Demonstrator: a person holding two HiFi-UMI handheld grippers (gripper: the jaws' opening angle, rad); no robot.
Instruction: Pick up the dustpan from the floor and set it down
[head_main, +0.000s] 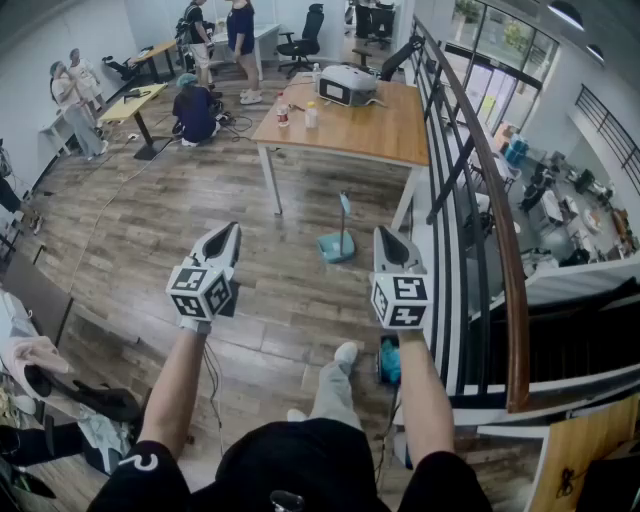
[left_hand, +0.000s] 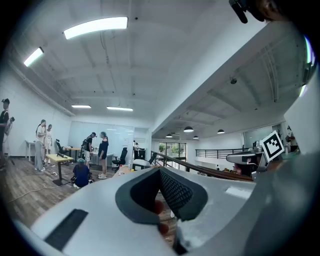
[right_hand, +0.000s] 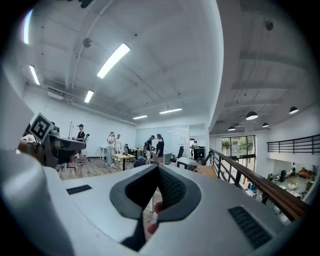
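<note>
My left claw (head_main: 230, 232) and right claw (head_main: 386, 234), each with its jaws pressed together on nothing, point level over the wood-plank floor (head_main: 150, 220) of an open office. The dustpan (head_main: 336, 247) sits on that floor ahead of me, seen between the two claw tips and apart from both, near the front legs of the wooden table (head_main: 350, 130). It is teal: a shallow pan lying flat, with a slim handle rising upright to a paler blue grip. Black-and-white square patterns mark the cubes (head_main: 200, 290) on my claws; other print is too small to read.
</note>
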